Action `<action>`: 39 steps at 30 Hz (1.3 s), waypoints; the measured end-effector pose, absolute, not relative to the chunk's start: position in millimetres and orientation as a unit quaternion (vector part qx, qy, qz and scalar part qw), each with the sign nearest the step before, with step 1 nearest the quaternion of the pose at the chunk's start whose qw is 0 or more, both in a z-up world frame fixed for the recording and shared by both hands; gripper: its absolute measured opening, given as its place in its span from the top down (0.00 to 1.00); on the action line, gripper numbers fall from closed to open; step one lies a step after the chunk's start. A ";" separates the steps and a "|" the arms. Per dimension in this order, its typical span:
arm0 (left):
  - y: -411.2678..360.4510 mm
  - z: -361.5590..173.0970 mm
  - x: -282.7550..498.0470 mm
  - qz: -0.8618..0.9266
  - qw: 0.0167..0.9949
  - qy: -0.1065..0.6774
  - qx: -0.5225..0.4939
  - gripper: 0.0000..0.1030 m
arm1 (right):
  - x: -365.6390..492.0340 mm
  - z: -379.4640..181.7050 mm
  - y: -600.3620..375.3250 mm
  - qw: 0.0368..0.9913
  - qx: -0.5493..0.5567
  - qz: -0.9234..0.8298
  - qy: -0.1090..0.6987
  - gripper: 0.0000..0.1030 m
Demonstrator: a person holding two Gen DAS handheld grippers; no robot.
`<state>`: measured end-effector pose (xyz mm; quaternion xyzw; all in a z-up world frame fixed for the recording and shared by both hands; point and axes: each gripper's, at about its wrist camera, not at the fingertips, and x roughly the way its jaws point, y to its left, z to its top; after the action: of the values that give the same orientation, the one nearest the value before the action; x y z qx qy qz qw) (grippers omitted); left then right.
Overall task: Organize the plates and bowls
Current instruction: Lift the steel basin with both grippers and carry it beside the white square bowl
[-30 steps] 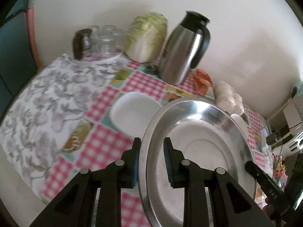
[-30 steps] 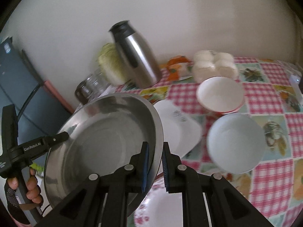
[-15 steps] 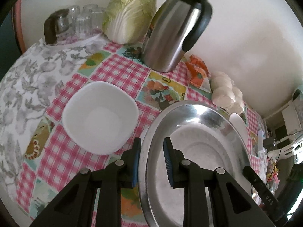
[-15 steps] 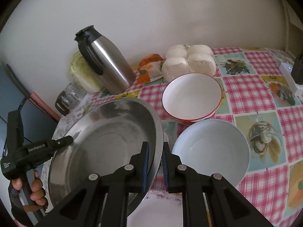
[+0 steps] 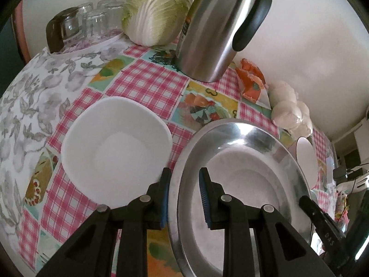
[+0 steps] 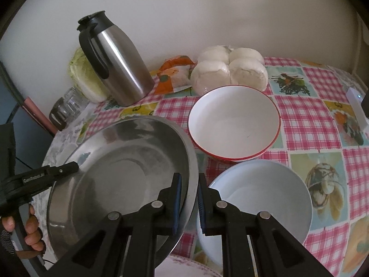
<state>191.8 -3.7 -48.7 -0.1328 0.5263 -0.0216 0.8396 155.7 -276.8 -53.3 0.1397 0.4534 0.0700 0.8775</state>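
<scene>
Two grippers share one load: the steel basin (image 5: pixel 242 184), a wide shallow dish, is carried between them by opposite sides of its rim. The left gripper (image 5: pixel 183 198) has its jaws narrowed onto the rim nearest the table's left end, one pad outside and one inside the wall; the right gripper (image 6: pixel 189 202) is nearly closed on the far side of the rim in the same way. A grip on both sides likely keeps so broad a dish from tipping as it comes down. It looks empty, its floor showing only dull reflections.

Going from the table's left end: a cluster of upturned glasses (image 5: pixel 90 27) stands at the back edge by the wall, then a Chinese cabbage (image 5: pixel 159 11) and a steel jug (image 5: pixel 214 30) with a black handle. In front of these a square white dish (image 5: pixel 115 147) lies empty on the checked cloth, just beside the basin's left rim. I cannot tell whether the basin is clear of the table or resting on it.

Further right along the back edge are an orange packet (image 6: pixel 175 73) and a bag of white buns (image 6: pixel 230 69). Forward of them sits a red-rimmed bowl (image 6: pixel 234 122), empty, and nearer the front edge a pale blue bowl (image 6: pixel 258 210), also empty, close by the basin's right rim. The basin seems bound for a spot among these, perhaps as the base of a stack.
</scene>
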 end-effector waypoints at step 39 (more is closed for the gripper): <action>-4.9 -56.2 190.0 0.003 0.823 0.559 -0.099 0.53 | 159.6 -51.0 -243.2 0.881 0.034 0.039 0.470 0.82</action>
<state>190.0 -4.9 -56.2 -0.0994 0.5593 0.0034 0.8230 159.6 -243.2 -51.0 0.0342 0.4699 0.0391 0.8812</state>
